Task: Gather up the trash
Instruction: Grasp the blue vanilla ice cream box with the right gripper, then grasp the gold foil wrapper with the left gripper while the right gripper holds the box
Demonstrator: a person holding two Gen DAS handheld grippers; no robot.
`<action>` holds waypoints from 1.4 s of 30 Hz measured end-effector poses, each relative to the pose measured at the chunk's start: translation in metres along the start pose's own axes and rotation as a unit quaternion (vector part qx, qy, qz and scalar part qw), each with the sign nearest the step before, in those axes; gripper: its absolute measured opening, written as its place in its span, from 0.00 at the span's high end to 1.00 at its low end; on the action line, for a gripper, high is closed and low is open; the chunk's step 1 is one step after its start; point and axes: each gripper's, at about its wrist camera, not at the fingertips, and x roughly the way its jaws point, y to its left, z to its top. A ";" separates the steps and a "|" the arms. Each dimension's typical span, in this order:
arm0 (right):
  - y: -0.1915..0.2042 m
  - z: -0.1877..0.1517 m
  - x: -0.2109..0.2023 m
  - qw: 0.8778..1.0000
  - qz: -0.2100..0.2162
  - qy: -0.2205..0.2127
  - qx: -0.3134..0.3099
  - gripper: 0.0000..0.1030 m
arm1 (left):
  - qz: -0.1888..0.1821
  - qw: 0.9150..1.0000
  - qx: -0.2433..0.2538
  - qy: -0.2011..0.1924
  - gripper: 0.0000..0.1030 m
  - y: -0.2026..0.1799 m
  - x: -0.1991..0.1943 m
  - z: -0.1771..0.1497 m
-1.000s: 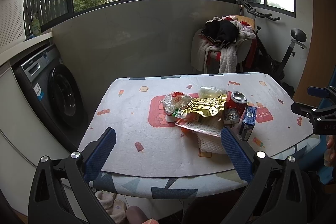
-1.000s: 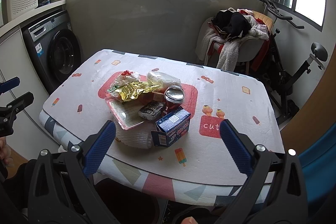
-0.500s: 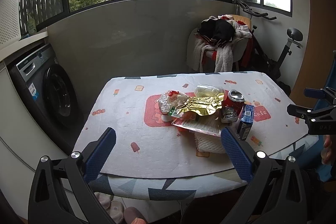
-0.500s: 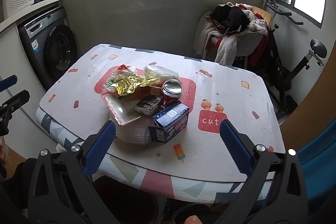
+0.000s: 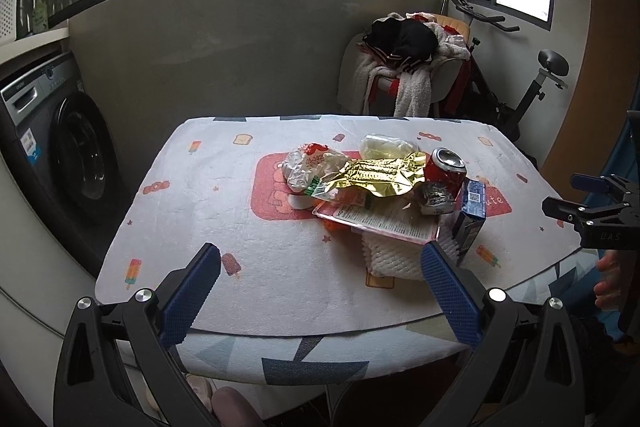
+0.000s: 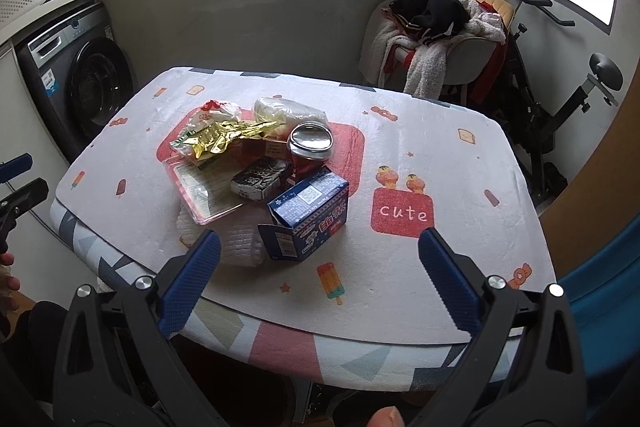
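A pile of trash lies mid-table: a gold foil wrapper (image 5: 376, 175) (image 6: 224, 137), a dented red can (image 5: 444, 169) (image 6: 311, 143), a blue carton (image 5: 471, 215) (image 6: 308, 217), a clear plastic tray (image 5: 380, 221) (image 6: 204, 187), a white foam net (image 5: 394, 259), crumpled bags (image 5: 308, 165) and a dark small packet (image 6: 260, 179). My left gripper (image 5: 318, 281) is open and empty, held before the table's near edge. My right gripper (image 6: 318, 277) is open and empty, near the front edge by the carton. Each gripper also shows in the other's view, the right one (image 5: 592, 207) and the left one (image 6: 18, 183).
The table (image 5: 192, 195) wears a white patterned cloth. A washing machine (image 5: 60, 143) stands left of it. A chair heaped with clothes (image 5: 404, 67) and an exercise bike (image 5: 520, 99) stand behind at right. A grey wall runs along the back.
Both grippers have drawn back and up from the table, so the trash pile looks smaller and farther. Both stay open and empty. The trash has not moved.
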 end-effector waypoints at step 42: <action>-0.069 -0.008 0.145 0.943 0.126 0.149 0.269 0.59 | -0.088 0.980 -0.125 0.129 0.30 0.027 0.090 -0.005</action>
